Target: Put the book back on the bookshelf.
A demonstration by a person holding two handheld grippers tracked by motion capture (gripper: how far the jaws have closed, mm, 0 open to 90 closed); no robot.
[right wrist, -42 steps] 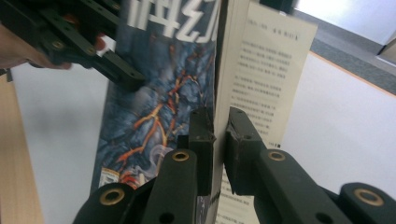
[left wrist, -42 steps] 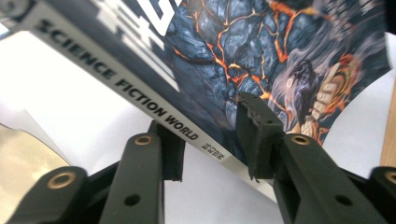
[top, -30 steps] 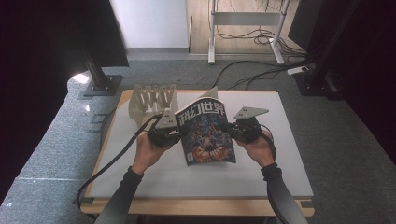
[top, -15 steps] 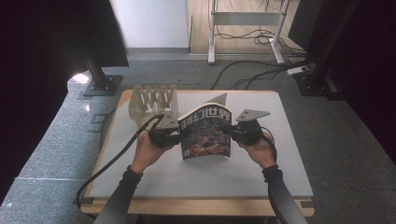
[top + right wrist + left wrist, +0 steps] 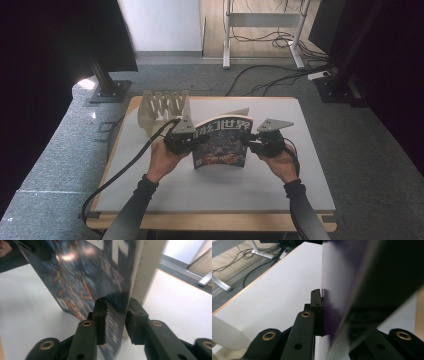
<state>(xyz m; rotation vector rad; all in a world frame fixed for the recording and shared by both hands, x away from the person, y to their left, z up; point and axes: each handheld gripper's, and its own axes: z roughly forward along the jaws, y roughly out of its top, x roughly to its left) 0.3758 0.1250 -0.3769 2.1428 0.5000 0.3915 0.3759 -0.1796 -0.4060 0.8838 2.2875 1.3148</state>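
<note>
- You are holding the magazine [image 5: 222, 144] upright above the tabletop [image 5: 310, 165], between both claws.
- Left claw [image 5: 186, 142] and right claw [image 5: 256, 143] are each clamping one edge.
- Risk: the thin cover is bowing; squeezing inward is likely buckling it free.

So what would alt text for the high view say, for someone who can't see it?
Two hands hold a magazine upright over a white table, the left claw gripping one edge and the right claw the other. A slotted rack stands behind it.
</note>
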